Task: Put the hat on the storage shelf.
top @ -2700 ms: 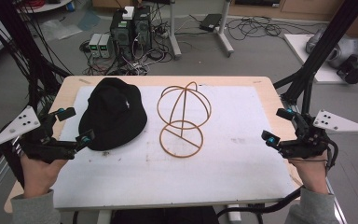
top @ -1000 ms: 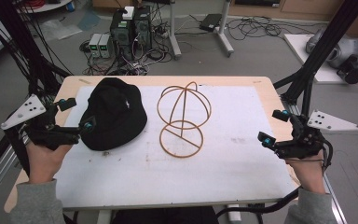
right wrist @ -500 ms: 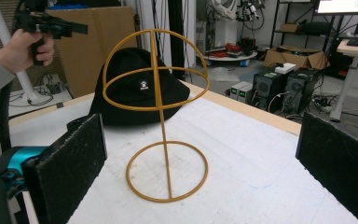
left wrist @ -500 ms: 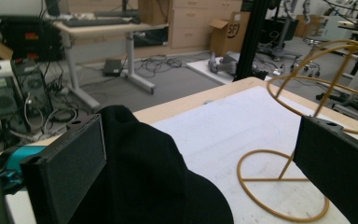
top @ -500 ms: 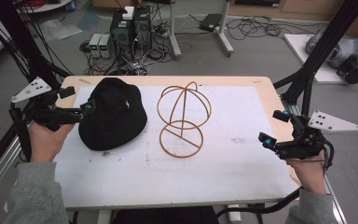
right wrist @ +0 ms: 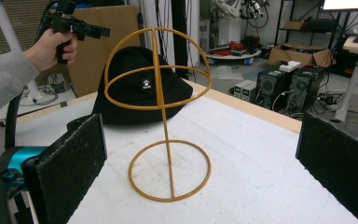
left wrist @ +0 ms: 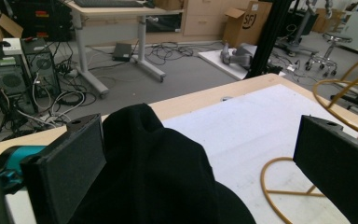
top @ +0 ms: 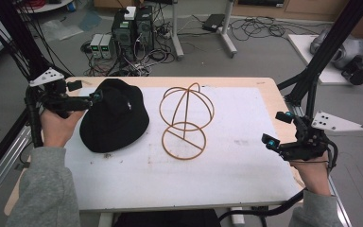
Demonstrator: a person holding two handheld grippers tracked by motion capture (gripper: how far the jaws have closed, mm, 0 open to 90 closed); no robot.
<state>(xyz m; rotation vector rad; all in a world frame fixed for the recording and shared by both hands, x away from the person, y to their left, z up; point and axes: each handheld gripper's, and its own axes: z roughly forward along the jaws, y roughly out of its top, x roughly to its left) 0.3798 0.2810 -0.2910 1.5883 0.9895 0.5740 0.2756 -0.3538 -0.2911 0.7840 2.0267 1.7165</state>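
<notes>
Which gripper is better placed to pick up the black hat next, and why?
Left. The left gripper hangs open right at the black hat, jaws either side of its crown, while the right gripper waits by the table's far edge.

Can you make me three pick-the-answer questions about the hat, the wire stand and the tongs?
1. Where is the black hat?
A. lying on the table left of the wire stand
B. sitting on the stand
C. on the floor

2. What colour is the wire stand?
A. blue
B. golden yellow
C. white

3. How are the left tongs?
A. shut on the hat
B. open, at the hat
C. lying on the table

Answers: 1 A, the hat rests flat on the white mat beside the stand. 2 B, its wire is golden yellow. 3 B, the left gripper view shows both jaws apart with the hat between.
</notes>
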